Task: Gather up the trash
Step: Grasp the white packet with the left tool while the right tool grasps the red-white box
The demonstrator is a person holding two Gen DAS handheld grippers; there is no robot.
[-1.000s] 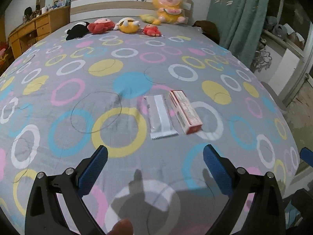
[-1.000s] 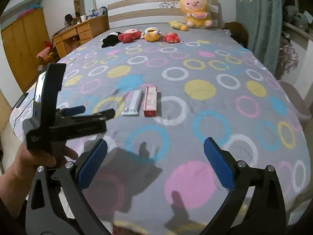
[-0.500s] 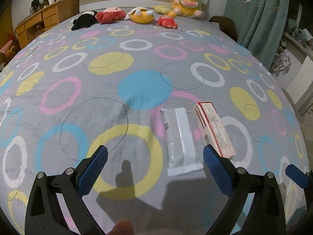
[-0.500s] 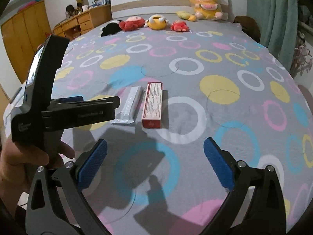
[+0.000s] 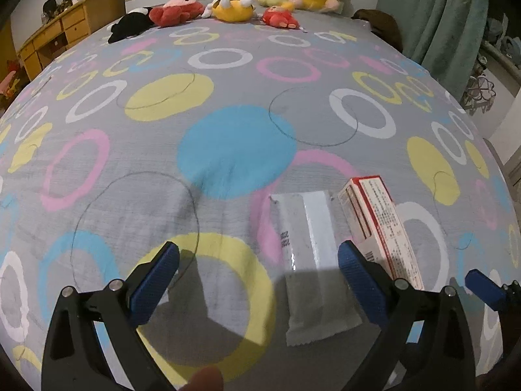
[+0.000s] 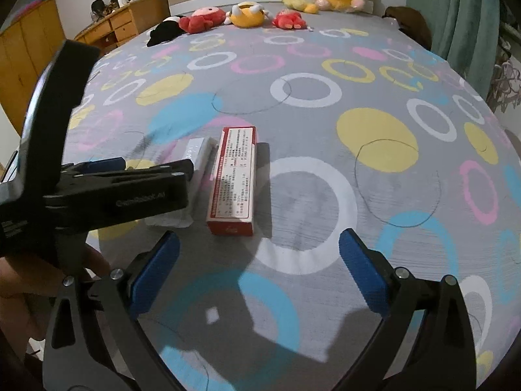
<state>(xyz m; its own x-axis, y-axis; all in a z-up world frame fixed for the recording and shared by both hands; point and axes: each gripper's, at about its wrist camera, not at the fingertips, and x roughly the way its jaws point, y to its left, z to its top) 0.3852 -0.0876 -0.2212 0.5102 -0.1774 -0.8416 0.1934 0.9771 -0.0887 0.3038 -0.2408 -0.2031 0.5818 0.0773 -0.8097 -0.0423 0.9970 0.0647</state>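
A silver-white empty wrapper point(image 5: 312, 260) lies flat on the bed, with a red and white carton point(image 5: 379, 228) beside it on the right. My left gripper point(image 5: 259, 277) is open just above the bedspread; its right finger sits between the wrapper and the carton. In the right wrist view the carton point(image 6: 236, 179) lies ahead and left of my open right gripper point(image 6: 259, 275). The wrapper point(image 6: 195, 163) is partly hidden there behind the left gripper's body point(image 6: 97, 192).
The bed has a grey bedspread point(image 5: 228, 150) with coloured rings. Several plush toys point(image 5: 228, 9) line the headboard. A wooden dresser point(image 6: 120, 29) stands at the left, green curtains point(image 5: 449, 26) at the right. The right gripper's blue fingertip point(image 5: 482, 288) shows at the lower right.
Both grippers have moved forward and lower toward the wrapper and carton, which now sit much closer. The left gripper's right finger has come in beside the wrapper. Both stay open.
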